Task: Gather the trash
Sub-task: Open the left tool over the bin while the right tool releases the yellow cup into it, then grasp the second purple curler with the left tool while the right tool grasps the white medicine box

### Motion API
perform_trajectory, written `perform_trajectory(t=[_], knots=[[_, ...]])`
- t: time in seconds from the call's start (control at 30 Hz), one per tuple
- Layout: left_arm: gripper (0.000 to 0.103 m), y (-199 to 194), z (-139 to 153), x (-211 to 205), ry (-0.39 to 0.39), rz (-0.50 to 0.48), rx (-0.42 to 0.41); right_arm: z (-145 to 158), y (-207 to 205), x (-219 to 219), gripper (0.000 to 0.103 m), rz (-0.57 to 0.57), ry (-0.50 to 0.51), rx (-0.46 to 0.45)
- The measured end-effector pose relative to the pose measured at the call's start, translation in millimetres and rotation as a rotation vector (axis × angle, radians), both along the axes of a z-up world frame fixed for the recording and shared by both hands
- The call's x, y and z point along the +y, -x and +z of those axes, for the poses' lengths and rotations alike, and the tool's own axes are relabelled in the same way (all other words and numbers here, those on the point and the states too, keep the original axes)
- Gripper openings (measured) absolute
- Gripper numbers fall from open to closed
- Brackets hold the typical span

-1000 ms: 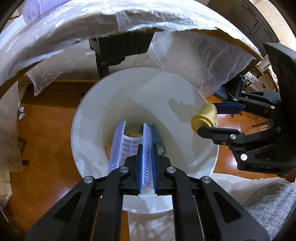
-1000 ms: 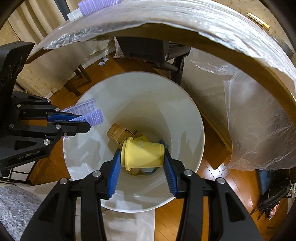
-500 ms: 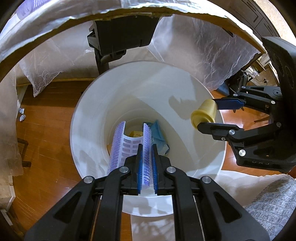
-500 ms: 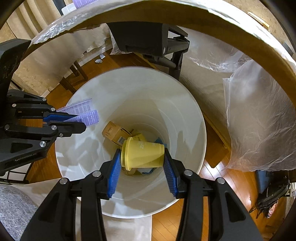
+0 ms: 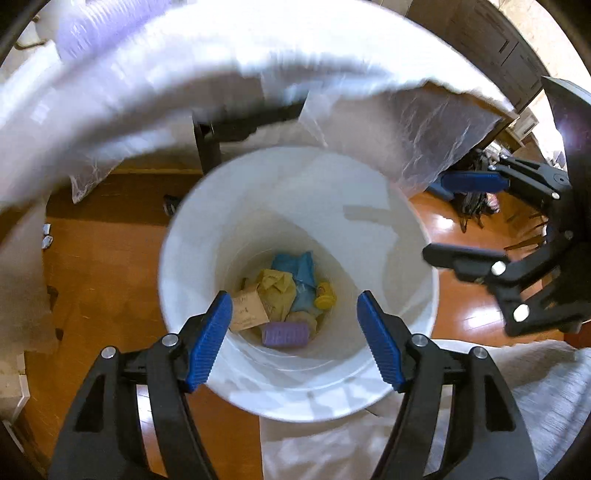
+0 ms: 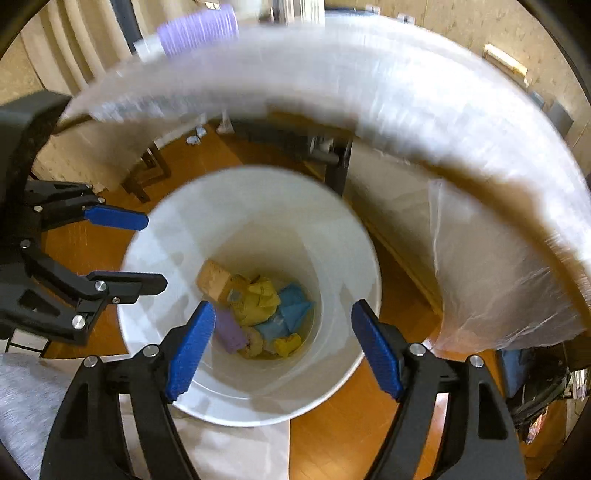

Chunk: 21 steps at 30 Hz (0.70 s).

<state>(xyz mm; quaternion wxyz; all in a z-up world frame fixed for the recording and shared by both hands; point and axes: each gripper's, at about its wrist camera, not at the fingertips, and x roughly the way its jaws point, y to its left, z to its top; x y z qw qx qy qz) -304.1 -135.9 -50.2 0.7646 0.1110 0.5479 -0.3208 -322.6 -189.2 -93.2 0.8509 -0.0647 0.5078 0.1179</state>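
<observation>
A white bin (image 5: 295, 404) stands on the wooden floor, seen from above in both views. At its bottom lie a purple packet (image 5: 285, 334), a small yellow cup (image 5: 324, 295), a cardboard box (image 5: 247, 314) and crumpled yellow and blue wrappers. My left gripper (image 5: 292, 301) hovers over the bin's mouth; its jaws are opening and nothing is between them. My right gripper (image 6: 282, 308) hangs over the bin (image 6: 258, 415) too, jaws opening and empty. The purple packet (image 6: 229, 330) and yellow cup (image 6: 288, 345) rest on the bottom. Each gripper shows in the other's view: the right gripper (image 5: 437, 218), the left gripper (image 6: 155, 253).
A table edge draped in clear plastic sheet (image 5: 258, 55) arches above the bin, blurred. A purple roll (image 6: 195, 33) lies on that table. A dark table leg (image 5: 207, 151) stands behind the bin. White cloth (image 5: 332, 450) lies on the floor in front.
Both grippers have opened and risen. The purple packet left the left jaws and the yellow cup left the right jaws; both now lie at the bottom of the bin.
</observation>
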Motion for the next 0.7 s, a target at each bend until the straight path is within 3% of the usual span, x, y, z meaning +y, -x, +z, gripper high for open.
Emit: perform_trajectory(t=[0.1,0.13,0.17,0.2,0.3,0.33,0.47,0.7], knots=[[0.072,9.0,46.2,7.8,0.061,-0.024,-0.083,46.3,8.9,2.3,0.090,0.013,0.038,-0.151],[0.080,10.6,61.4,9.1,0.081,-0.026,-0.121,65.9,11.8,3.9,0.097,0.019,0.058,-0.237],[0.094,12.3,80.7,12.2,0.112,-0.021,-0.180,78.4,12.7,4.5,0.099,0.023,0.068,-0.296],[0.100,15.1,107.5,18.1,0.167,-0.001,-0.292,95.0,11.9,6.2,0.099,0.021,0.086,-0.376],[0.102,9.8,146.2,30.1,0.229,0.090,-0.528,123.3,-6.2,9.4,0.099,0.011,0.081,-0.481],[0.102,2.5,149.1,30.9,0.212,0.113,-0.554,128.6,-17.4,9.9,0.099,0.008,0.065,-0.492],[0.102,-44.5,137.4,33.5,0.092,0.174,-0.545,134.4,-62.1,13.2,0.099,0.017,0.031,-0.480],[0.102,-106.7,106.3,41.2,0.062,0.185,-0.392,112.2,-155.8,27.4,0.099,0.041,0.013,-0.359]])
